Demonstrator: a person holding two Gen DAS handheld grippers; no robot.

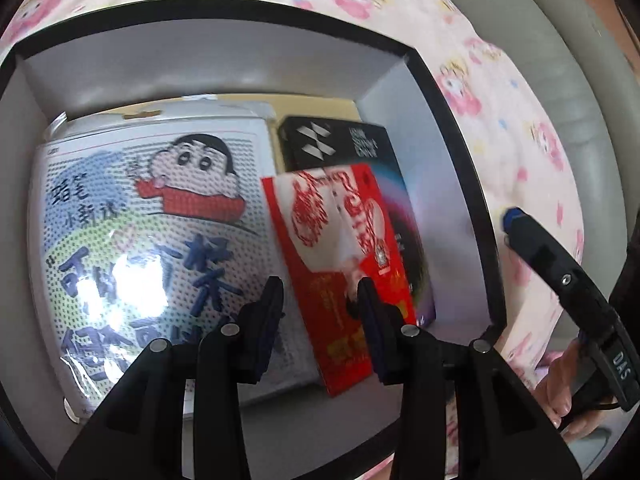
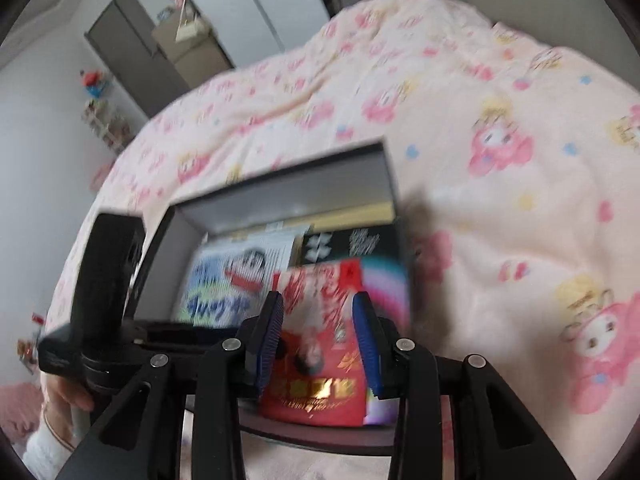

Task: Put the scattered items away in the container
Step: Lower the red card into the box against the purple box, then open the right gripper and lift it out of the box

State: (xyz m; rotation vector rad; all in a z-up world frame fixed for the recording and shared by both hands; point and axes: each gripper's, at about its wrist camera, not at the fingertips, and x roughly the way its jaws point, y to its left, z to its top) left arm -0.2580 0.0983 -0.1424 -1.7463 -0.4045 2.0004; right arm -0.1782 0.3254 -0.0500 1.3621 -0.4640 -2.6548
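A bed covered with a pink cartoon-print quilt is seen to carry the container, a shallow black-rimmed box with pale grey walls. Inside it, three flat items are laid: a large cartoon-printed packet fills the left part, a black box is set against the right wall, and a red packet is propped aslant over both, its long axis running from the near wall toward the far one.

The red packet is found directly ahead of and below the left tongs, whose pads are held apart to either side of its near end; no pad is seen pressing on it, so it is judged released rather than gripped. The right tongs are held apart and empty, a little further back over the near rim, with the same packet framed between the blue pads. The left hand is judged the nearer.
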